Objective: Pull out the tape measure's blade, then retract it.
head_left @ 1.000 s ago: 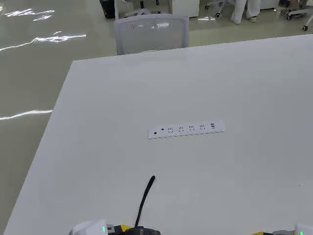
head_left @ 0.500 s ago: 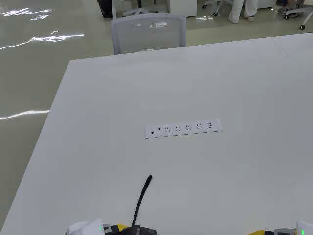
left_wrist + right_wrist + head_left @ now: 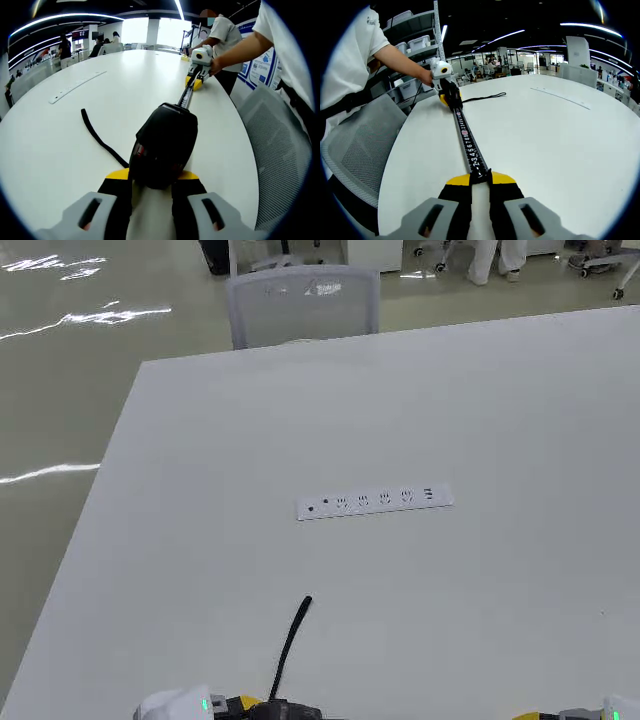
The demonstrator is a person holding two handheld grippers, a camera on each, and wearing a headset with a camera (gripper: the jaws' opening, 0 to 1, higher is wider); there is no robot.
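Left gripper view: the left gripper [image 3: 152, 176] has its fingers closed on the black tape measure [image 3: 162, 145], clamping the body from both sides. The body sits on the white table [image 3: 45, 150]. The blade [image 3: 186, 97] leaves the far end of the body and runs straight along the table to the right gripper [image 3: 196, 80]. From here it is too foreshortened to read its markings. A black strap [image 3: 100, 140] trails flat from the body toward the table's middle.

Right gripper view: the blade's numbered face is legible, lying flat on the table. The right gripper's fingers are almost fully closed and pinch the blade's tip. The tape measure sits at the far end in the left gripper.

Head view: the tops of both grippers sit at the bottom edge, so finger opening cannot be read from here. This view adds a power strip [image 3: 375, 502] at mid-table and a grey chair [image 3: 300, 305] at the far edge.
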